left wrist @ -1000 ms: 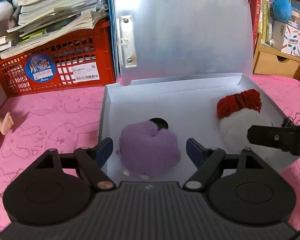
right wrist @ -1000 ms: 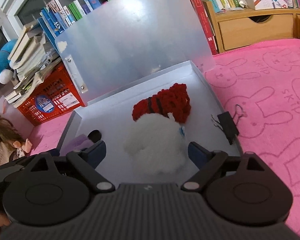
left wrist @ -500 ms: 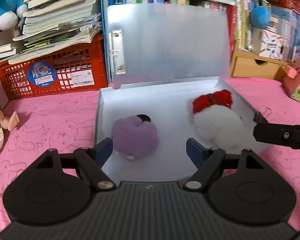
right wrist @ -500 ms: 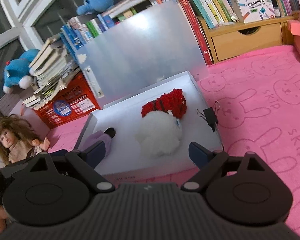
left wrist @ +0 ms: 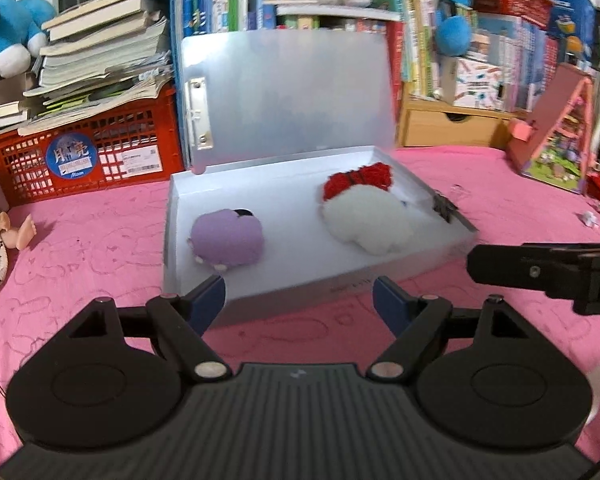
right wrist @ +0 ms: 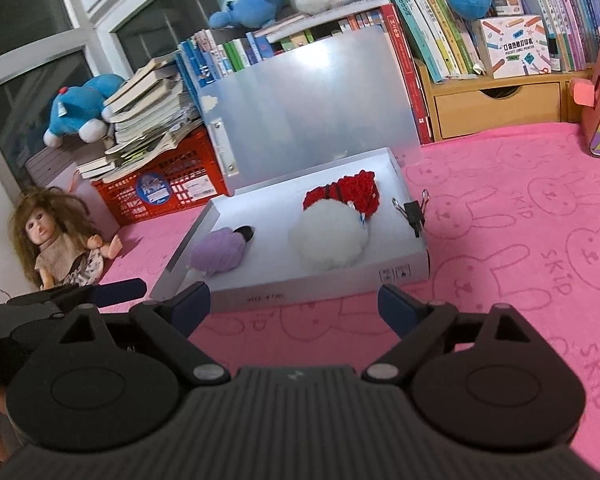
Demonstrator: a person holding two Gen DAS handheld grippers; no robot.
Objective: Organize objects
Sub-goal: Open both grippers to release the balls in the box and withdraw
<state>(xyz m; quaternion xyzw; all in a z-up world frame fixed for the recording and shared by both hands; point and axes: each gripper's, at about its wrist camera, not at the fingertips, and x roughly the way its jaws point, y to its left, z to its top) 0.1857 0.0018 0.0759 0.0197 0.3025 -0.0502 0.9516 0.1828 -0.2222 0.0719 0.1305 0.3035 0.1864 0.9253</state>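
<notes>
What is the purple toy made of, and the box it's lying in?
The purple toy looks like soft plush fabric: its surface is fuzzy and its shape squashy. The box looks like thin frosted plastic, smooth and matte; its raised lid lets light glow through, though stiff card can't be ruled out.

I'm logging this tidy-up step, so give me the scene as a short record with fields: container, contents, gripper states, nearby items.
container: white box, lid standing open
contents: purple plush on the left side, white-and-red plush on the right side
clip: black binder clip on the box's right wall
left hand-held gripper: open, empty, in front of the box
right hand-held gripper: open, empty, in front of the box
nearby: doll, red crate, pink mat
</notes>
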